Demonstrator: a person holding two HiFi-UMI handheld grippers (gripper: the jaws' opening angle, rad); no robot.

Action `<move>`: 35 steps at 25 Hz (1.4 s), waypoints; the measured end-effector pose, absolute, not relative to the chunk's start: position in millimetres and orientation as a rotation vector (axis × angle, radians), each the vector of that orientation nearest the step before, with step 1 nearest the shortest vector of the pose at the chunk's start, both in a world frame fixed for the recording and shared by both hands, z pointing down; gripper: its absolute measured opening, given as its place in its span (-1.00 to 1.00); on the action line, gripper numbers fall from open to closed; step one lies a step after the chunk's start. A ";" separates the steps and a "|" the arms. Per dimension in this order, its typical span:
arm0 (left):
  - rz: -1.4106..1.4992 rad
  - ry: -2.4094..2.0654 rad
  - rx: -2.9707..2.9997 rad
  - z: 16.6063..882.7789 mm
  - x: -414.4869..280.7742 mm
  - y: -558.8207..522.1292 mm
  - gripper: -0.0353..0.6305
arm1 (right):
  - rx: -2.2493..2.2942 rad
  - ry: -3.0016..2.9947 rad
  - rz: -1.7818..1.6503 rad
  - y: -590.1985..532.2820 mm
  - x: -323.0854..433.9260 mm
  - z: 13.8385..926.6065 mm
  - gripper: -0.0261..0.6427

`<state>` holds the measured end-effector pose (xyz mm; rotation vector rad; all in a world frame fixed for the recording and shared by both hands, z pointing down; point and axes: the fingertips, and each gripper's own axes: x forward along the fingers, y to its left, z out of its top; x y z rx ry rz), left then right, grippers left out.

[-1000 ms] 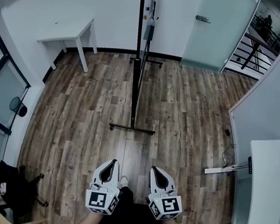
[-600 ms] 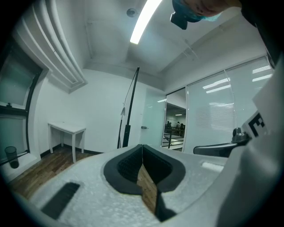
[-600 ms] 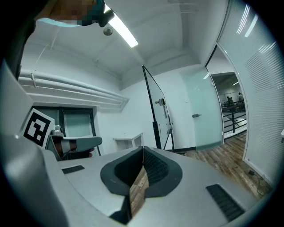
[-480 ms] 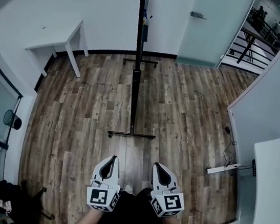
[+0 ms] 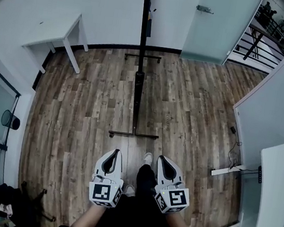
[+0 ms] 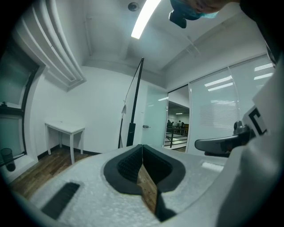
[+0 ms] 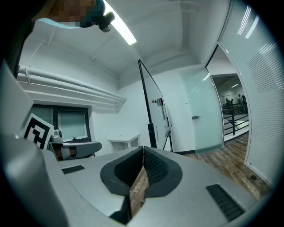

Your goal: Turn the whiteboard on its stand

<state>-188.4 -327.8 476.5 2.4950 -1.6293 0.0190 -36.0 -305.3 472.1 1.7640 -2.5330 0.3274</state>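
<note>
Both pairs of jaws are pressed together on nothing, left gripper (image 6: pixel 142 150) and right gripper (image 7: pixel 143 153) alike. The whiteboard (image 5: pixel 142 42) stands edge-on just ahead on the floor (image 5: pixel 80 102), untouched. This looks like the approach; the next move calls for opening and taking its frame. Only the head view shows the stand's foot (image 5: pixel 133 134); only the right gripper view shows the board's face.

Head view steeply down, gripper views near level — both facing whiteboard (image 5: pixel 145 11)

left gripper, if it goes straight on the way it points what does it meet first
Most likely the near edge of the whiteboard, standing edge-on ahead, with only bare floor between. The left gripper sits slightly to its left, so it might just miss.
</note>
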 end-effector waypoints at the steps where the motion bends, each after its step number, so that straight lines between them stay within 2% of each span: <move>1: 0.025 -1.632 2.494 478.2 -186.8 -337.3 -0.84 | 1.769 -2.535 0.329 -314.9 -34.2 471.7 -0.89; 23: 0.165 -1.657 2.462 517.3 -133.1 -535.7 -0.82 | 1.716 -2.550 0.377 -496.2 5.9 474.9 -0.89; 27: 0.191 -1.644 2.451 529.8 -127.5 -560.7 -0.48 | 1.706 -2.550 0.397 -514.6 11.7 478.9 -0.89; 35: 0.249 -1.647 2.413 560.1 -116.6 -601.1 -0.28 | 1.682 -2.542 0.448 -534.7 22.3 493.4 -0.89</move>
